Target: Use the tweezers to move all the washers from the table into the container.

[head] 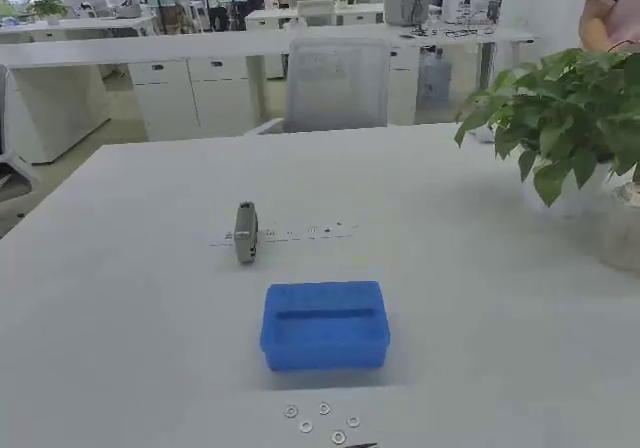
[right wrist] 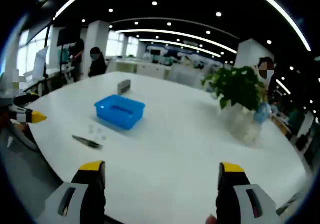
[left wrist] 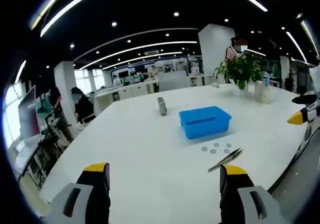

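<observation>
A blue container (head: 325, 324) sits mid-table, also seen as the blue container (left wrist: 205, 121) and blue container (right wrist: 120, 111). Several small metal washers (head: 320, 423) lie on the table just in front of it, washers (left wrist: 216, 147), washers (right wrist: 96, 130). Thin metal tweezers (left wrist: 225, 159) lie flat beside the washers, tweezers (right wrist: 87, 142). My left gripper (left wrist: 165, 176) hovers open above the table's near edge, nothing between its yellow-tipped fingers. My right gripper (right wrist: 161, 178) is open too, off to the side of the table, well away from the tweezers.
A small grey device (head: 246, 232) stands behind the container. A potted plant (head: 570, 118) and a glass vessel (right wrist: 245, 125) occupy the right side. An office chair (head: 336, 85) stands at the far edge. People are in the background.
</observation>
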`<state>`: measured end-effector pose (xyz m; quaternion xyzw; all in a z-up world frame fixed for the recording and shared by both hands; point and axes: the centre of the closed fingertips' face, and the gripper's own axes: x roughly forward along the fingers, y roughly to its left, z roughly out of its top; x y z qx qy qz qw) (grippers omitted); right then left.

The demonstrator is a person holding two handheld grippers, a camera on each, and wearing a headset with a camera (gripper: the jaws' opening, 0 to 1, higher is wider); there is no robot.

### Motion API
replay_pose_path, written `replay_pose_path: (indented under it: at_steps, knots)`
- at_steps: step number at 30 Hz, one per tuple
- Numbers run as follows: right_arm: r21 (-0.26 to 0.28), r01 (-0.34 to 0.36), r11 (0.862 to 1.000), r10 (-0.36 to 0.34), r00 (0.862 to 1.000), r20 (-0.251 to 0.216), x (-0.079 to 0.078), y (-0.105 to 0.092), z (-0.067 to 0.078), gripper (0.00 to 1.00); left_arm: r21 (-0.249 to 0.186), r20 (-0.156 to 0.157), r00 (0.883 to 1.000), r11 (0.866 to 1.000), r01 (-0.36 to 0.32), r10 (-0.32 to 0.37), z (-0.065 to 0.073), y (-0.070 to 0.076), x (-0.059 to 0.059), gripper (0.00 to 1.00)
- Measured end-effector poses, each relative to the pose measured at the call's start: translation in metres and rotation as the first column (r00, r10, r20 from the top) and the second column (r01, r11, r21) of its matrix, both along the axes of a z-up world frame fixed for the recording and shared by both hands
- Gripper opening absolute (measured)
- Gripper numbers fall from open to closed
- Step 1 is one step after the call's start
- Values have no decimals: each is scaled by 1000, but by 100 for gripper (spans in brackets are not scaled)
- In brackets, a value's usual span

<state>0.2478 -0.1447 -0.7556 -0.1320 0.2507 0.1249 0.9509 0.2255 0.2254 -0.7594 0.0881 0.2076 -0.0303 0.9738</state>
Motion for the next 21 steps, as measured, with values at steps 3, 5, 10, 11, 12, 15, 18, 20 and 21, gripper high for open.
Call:
replay_pose_path:
  at_steps: [3,5,10,11,12,15,18,20,21]
  knots:
    - [-2,0,1000,0,1000,1,0,0,0,90,0,-2,1000,1000,3,-3,0,-1,0,92]
    - [-1,1,1000,-1,1000,0,0,-1,0,90,1,-3,1000,1000,4,-4,-1,-1,0,92]
    - [0,1,1000,-1,1000,0,0,0,0,90,3,-4,1000,1000,4,-4,-1,-1,0,92]
    - [0,0,1000,0,1000,0,0,0,0,90,3,-4,1000,1000,3,-3,-1,0,0,92]
    - [-1,-1,1000,1,1000,-1,-1,0,0,90,2,-5,1000,1000,3,-3,-1,0,0,92]
    - [-1,-2,1000,2,1000,-2,-1,0,0,90,2,-2,1000,1000,2,-2,-1,0,0,92]
    - [-2,-2,1000,2,1000,-4,-1,1,0,90,3,-4,1000,1000,1,-1,-1,0,0,91]
    - [-3,-3,1000,3,1000,-3,-1,1,0,90,4,-3,1000,1000,2,-2,-1,0,0,91]
    - [-3,-3,1000,3,1000,-3,-1,1,0,90,5,-5,1000,1000,3,-3,-1,0,0,92]
